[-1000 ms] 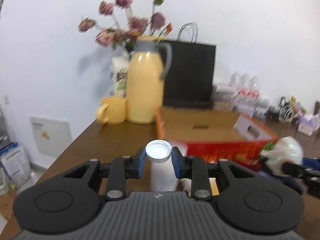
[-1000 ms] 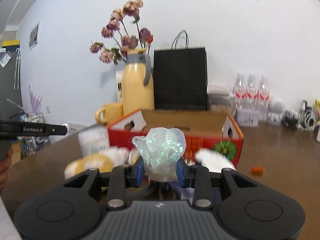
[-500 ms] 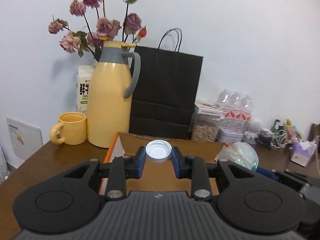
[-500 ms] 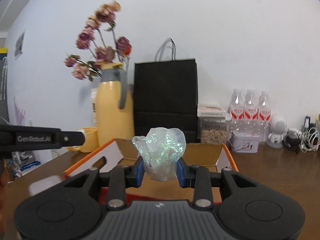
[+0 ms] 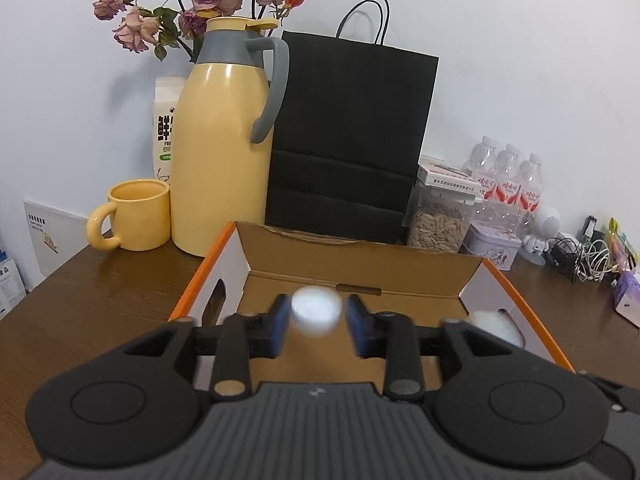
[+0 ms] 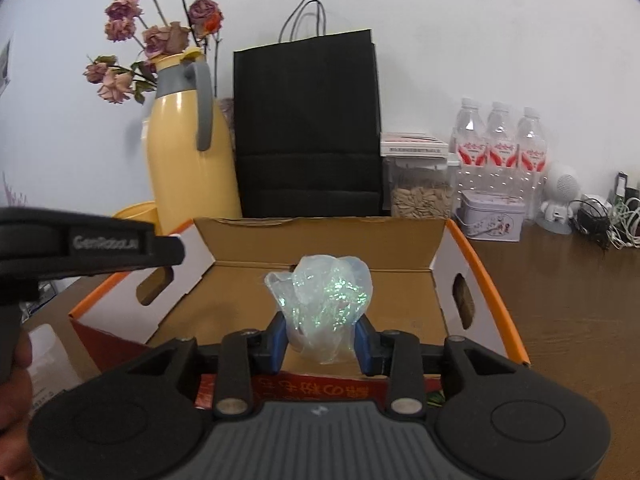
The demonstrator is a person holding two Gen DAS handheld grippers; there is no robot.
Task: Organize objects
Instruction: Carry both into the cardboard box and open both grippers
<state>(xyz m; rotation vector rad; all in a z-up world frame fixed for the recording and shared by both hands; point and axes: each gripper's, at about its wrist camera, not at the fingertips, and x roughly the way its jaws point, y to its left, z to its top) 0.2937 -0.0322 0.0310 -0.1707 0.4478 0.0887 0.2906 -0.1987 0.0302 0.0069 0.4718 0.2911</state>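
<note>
An open cardboard box (image 5: 360, 264) with orange edges stands on the brown table; it also shows in the right wrist view (image 6: 320, 240). My left gripper (image 5: 318, 326) is over the box, its jaws spread a little wider than the blurred white-capped bottle (image 5: 317, 314) between them. My right gripper (image 6: 320, 340) is shut on a crumpled iridescent plastic bag (image 6: 324, 300), held above the box's front wall. A white round object (image 5: 496, 324) lies in the box at the right.
Behind the box stand a yellow thermos jug (image 5: 224, 144), a yellow mug (image 5: 136, 216), a black paper bag (image 5: 352, 136), a seed jar (image 5: 438, 220), water bottles (image 5: 508, 184), a tin (image 6: 490, 216) and tangled cables (image 6: 612, 220).
Both grippers have moved forward over the box. The left jaws have spread apart and the white-capped bottle now blurs between them. The right gripper still grips the bag.
</note>
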